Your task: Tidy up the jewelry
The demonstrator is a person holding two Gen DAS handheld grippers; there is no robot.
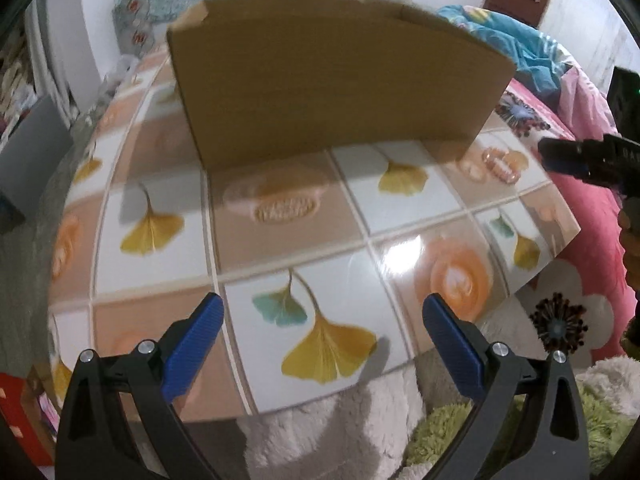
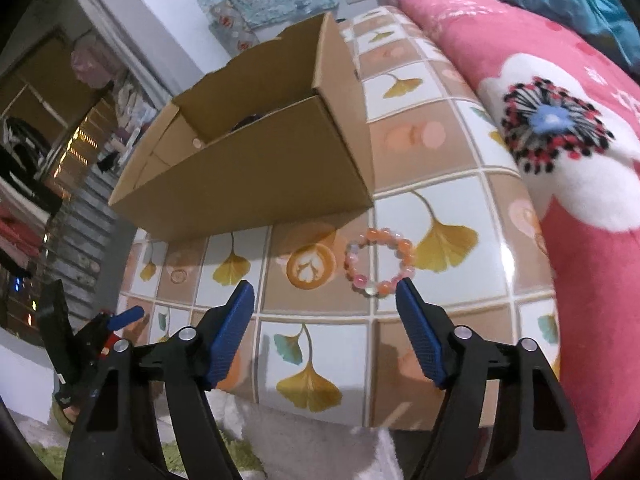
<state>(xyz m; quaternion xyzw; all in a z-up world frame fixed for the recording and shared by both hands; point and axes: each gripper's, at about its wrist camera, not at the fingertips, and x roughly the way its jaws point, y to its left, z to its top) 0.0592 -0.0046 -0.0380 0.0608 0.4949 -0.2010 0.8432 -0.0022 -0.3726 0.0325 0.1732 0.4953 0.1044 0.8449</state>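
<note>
Right wrist view: beaded bracelet [image 2: 379, 266], round glossy orange, pink and clear beads, lying flat on the table [image 2: 432, 304].
Bracelet spot: just beyond the right hand-held gripper [image 2: 325, 290], near its right fingertip, untouched.
Right jaws: apart, nothing between them.
Box: plain brown cardboard box [image 2: 256, 168], top open, behind the bracelet.
Table cover: shiny tile-and-ginkgo-leaf print.
Left hand-held gripper [image 1: 323, 304]: spread wide, empty.
Bedding: fleecy pink floral blanket [image 2: 568, 128].

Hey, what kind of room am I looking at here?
Most likely a bedroom at home. A pink flowered blanket and rumpled blue bedding lie beside a board with a leaf-tile print, and cluttered shelves stand along the wall.
</note>
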